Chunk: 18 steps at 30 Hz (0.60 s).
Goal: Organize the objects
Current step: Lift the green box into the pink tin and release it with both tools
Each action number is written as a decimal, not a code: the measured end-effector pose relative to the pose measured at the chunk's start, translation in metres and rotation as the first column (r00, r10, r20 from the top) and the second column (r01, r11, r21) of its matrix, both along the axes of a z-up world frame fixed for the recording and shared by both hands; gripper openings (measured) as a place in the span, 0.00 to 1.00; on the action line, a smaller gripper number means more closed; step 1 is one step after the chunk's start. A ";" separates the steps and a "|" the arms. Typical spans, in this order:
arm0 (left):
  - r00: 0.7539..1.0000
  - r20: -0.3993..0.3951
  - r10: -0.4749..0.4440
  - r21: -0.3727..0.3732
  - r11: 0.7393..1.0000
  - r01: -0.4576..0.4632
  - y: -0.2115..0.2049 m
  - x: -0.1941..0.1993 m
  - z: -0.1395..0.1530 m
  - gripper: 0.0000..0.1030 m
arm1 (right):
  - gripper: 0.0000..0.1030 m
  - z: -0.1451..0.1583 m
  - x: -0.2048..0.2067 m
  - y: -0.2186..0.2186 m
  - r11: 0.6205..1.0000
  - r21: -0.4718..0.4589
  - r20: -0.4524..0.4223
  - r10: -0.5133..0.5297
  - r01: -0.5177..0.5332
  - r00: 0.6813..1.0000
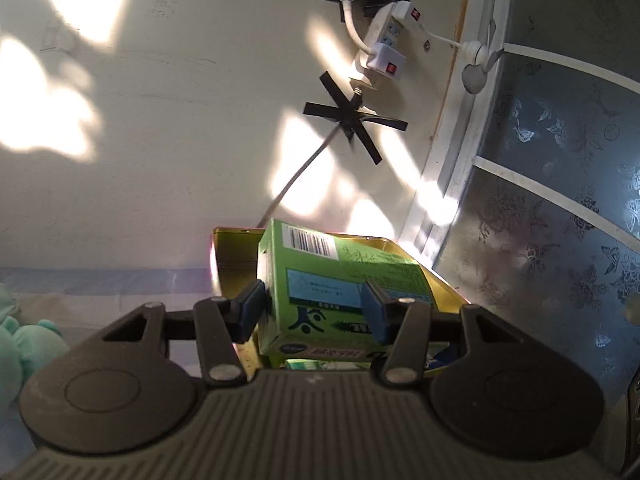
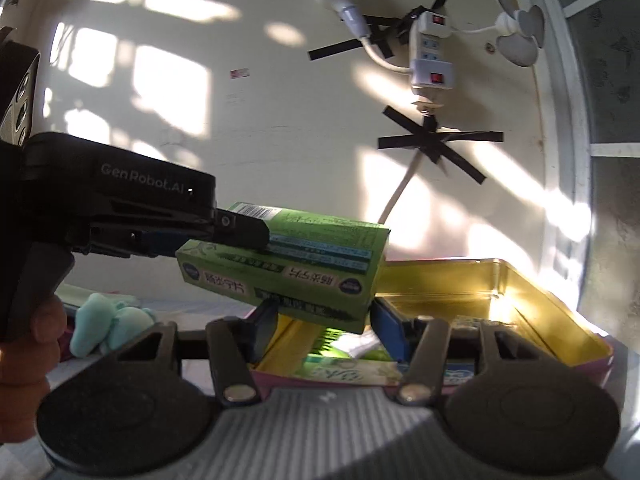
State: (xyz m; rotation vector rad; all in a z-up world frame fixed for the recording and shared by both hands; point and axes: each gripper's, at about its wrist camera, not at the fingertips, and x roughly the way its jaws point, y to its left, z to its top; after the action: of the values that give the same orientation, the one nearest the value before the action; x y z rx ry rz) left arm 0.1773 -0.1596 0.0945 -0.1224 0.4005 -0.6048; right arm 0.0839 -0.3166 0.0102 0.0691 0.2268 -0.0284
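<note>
Currently my left gripper clamps the green box above the gold tin. My right gripper stands open, empty; the box hides most tin contents.

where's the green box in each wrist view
Left wrist: green box low centre, between the left gripper fingers, over the gold tin.
Right wrist: green box centre, clamped from the left.
Shared landmark: power strip on the wall.
</note>
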 end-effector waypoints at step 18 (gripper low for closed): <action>0.983 -0.022 0.181 0.137 0.975 -0.177 -0.002 -0.015 -0.010 0.55 | 0.73 -0.011 0.002 -0.021 0.996 -0.013 0.049 -0.090 0.091 0.995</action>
State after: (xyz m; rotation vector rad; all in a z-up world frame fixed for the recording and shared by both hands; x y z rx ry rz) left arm 0.1619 -0.1617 0.0841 -0.0394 0.4570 -0.3968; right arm 0.0860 -0.3378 -0.0013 0.0651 0.1752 -0.1185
